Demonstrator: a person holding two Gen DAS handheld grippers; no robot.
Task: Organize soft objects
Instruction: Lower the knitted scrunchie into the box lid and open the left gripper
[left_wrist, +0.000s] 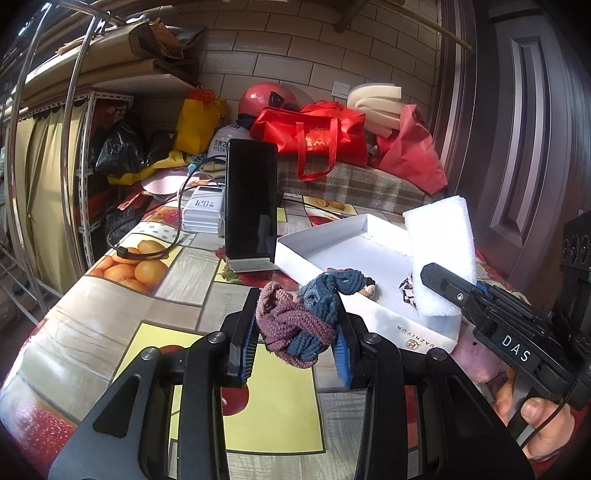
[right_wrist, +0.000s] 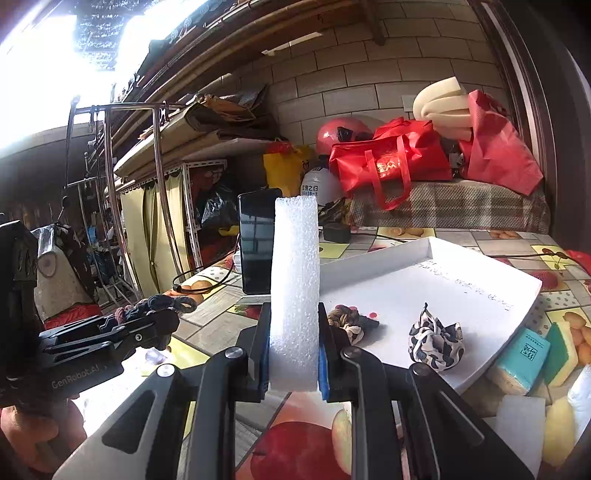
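A: Where are the soft things?

B: The left gripper (left_wrist: 295, 332) pinches a purple-and-blue knitted hair tie bundle (left_wrist: 301, 325) just short of the shallow white cardboard tray (left_wrist: 328, 236). The right gripper (right_wrist: 294, 350) squeezes an upright white foam block (right_wrist: 294, 288).

A: Handling?

B: Both look light and squashy; mid-body grips should hold them.

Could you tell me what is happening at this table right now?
A person holds a gripper in each hand. The left gripper is shut on a bundle of purple and blue knitted hair ties; the right gripper is shut on an upright white foam block. Both are held beside the shallow white cardboard box lid, where a black-and-white patterned scrunchie and a brown scrunchie already lie.
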